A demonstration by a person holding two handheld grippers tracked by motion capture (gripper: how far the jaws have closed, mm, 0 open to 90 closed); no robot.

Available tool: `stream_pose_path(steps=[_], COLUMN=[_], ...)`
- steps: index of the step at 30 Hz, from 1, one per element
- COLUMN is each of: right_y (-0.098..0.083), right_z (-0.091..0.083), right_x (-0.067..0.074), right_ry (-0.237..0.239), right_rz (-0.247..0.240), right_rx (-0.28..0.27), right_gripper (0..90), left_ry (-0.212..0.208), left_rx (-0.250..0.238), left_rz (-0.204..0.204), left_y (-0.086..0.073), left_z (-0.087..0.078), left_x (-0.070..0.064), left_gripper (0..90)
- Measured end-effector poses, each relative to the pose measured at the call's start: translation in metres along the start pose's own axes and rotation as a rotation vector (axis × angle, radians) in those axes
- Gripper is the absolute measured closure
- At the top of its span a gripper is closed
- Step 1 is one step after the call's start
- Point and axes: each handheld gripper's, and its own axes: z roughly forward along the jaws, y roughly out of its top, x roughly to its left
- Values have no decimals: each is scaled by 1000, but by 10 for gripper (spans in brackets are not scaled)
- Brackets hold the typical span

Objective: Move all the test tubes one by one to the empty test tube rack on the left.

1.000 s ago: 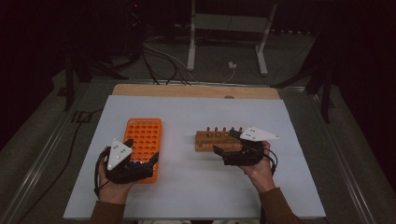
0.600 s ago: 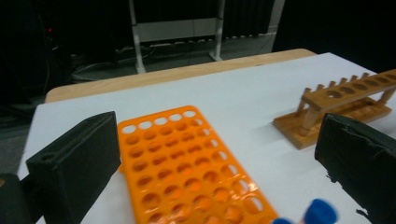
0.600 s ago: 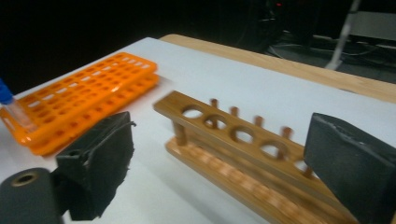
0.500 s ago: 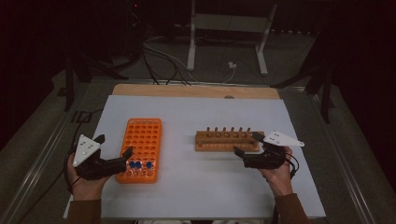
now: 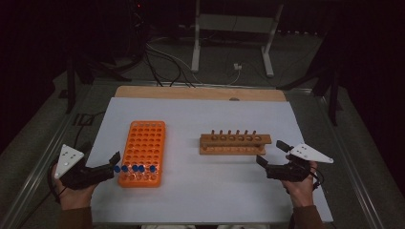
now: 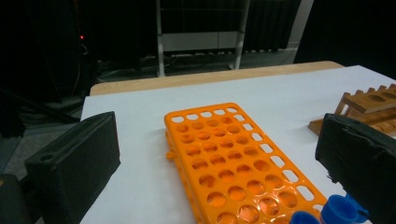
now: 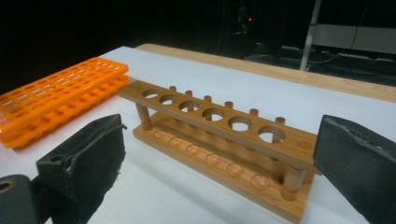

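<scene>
Now, left gripper (image 5: pixel 116 160): jaws wide apart with nothing between them, having just been opening; it sits just off the near left corner of the orange rack (image 5: pixel 143 151), tips aimed at the row of blue-capped tubes (image 5: pixel 134 169).
Right gripper (image 5: pixel 260 161): jaws spread wide and empty as well, also just been opening; it lies near the right end of the wooden rack (image 5: pixel 235 143), apart from it.
Blue-capped tubes: standing in the nearest row of the orange rack; in the left gripper view two caps (image 6: pixel 343 211) show at the bottom edge, beside the right jaw.
Wooden rack: six holes, all empty in the right gripper view (image 7: pixel 219 133), so the likely job is moving tubes across.
Step in hand: probably lining up on the first tube.
How to do it well: bring the left jaws either side of one cap only, below the cap on the tube body if it can be reached, close gently, then lift straight up so the light orange rack does not come with it.
Risk: neighbouring tubes stand close; a slanted approach could knock them.
Sheet (image 5: pixel 210 191): white, covers the table under both racks.
</scene>
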Motion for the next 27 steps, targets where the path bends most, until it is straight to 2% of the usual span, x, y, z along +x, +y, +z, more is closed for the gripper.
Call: stream_pose_path(steps=[13, 16, 27], right_y=[-17, -19, -29], right_z=[-13, -18, -29], right_x=[-6, -6, -11], right_ry=[-30, -39, -67], right_rz=[18, 20, 37], right_rx=[-33, -51, -59], right_gripper=[21, 21, 21], left_ry=[14, 18, 25], left_rx=[-36, -37, -39], left_rz=[-15, -20, -38], left_y=[-7, -8, -10], left_z=[-5, -5, -6], left_x=[5, 6, 9], left_gripper=[6, 6, 6])
